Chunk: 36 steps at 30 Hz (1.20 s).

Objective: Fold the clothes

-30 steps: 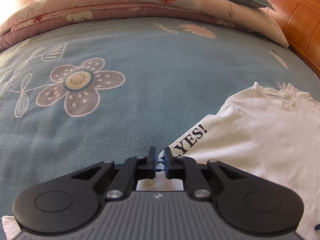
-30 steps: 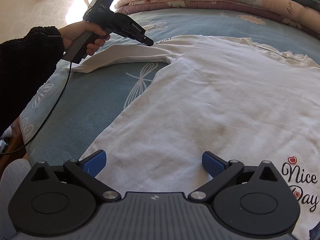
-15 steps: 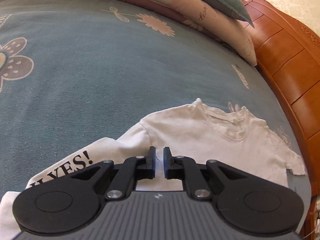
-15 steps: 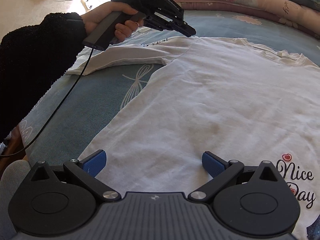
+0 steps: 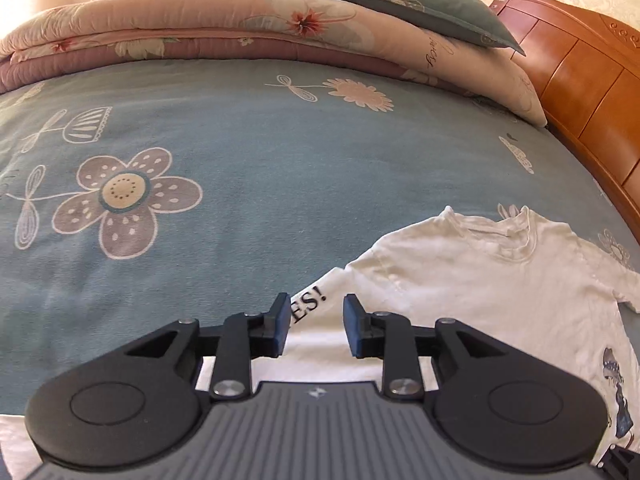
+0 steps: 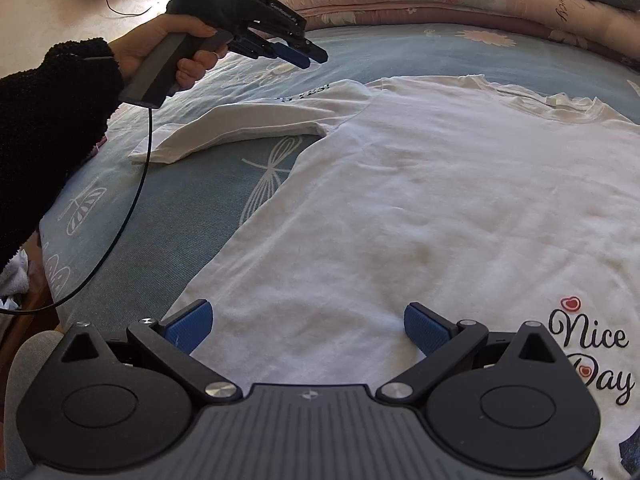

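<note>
A white T-shirt (image 6: 420, 200) lies spread flat on the blue flowered bedspread (image 6: 180, 208), with "Nice Day" printed near its hem. Its left sleeve (image 6: 248, 124) lies out to the side and bears the word "YES!". My left gripper (image 5: 315, 322) is open and empty, held above that sleeve (image 5: 316, 304); the right wrist view shows it (image 6: 310, 56) raised off the cloth. My right gripper (image 6: 308, 326) is wide open and empty, low over the shirt's lower body near the hem.
A folded pink quilt (image 5: 240, 24) and a grey-green pillow (image 5: 400, 4) lie along the far side of the bed. A wooden headboard (image 5: 580, 80) stands to the right. The left gripper's cable (image 6: 132, 208) hangs over the bed's left edge.
My left gripper has let go of the sleeve, opened its jaws and risen above it. The sleeve now lies flat on the bed. My right gripper has stayed in place, open.
</note>
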{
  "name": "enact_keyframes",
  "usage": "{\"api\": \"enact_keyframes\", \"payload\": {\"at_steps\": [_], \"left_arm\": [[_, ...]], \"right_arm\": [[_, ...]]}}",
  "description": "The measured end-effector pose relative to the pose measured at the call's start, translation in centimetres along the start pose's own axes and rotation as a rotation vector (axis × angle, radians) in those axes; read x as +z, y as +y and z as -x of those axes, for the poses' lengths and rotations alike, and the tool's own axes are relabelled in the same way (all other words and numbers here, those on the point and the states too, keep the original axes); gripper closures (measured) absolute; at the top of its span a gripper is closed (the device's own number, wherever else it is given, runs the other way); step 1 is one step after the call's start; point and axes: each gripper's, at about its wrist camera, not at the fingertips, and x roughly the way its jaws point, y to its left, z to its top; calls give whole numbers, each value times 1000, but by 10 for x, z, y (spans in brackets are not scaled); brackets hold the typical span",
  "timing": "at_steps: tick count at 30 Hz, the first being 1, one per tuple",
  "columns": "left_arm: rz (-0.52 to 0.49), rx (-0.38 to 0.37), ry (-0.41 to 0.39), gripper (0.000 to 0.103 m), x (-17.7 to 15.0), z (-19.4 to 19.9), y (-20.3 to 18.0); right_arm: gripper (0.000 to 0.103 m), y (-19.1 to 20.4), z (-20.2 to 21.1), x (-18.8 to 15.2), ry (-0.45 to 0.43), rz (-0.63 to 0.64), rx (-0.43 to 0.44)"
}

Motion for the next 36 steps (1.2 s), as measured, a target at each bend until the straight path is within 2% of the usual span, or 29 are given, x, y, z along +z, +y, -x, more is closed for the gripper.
{"api": "enact_keyframes", "payload": {"at_steps": [1,2,7,12,13,14,17,19,21,22,23,31,33,36], "left_arm": [[17,33,1,63,-6,13,12],[40,66,0,61,-13,25,27],[227,171,-6,61,-55,71,100],[378,313,9,62,-100,82,159],[409,316,17,63,-107,82,167],[460,287,19,63,-115,81,175],[592,124,-20,61,-134,79,191],[622,68,-29,61,-140,75,192],[604,75,-33,67,-139,73,185],[575,88,-40,84,-135,73,179],[549,96,-49,93,-131,74,174],[331,-3,-127,93,-89,92,103],[264,-62,-120,93,-82,88,81],[197,-125,-62,89,-76,72,53]], "right_arm": [[0,1,1,0,0,1,-4],[0,1,2,0,0,-1,-8],[0,5,9,1,-11,-6,-19],[0,13,12,2,-7,8,-27],[0,15,12,2,-5,12,-27],[0,17,13,2,-4,18,-27],[0,22,14,3,0,35,-32],[0,23,13,3,4,34,-38],[0,24,13,4,10,32,-47],[0,24,12,5,11,33,-51],[0,25,13,5,12,36,-52],[0,28,13,4,15,45,-59],[0,28,13,3,16,46,-59],[0,29,13,3,19,47,-61]]}}
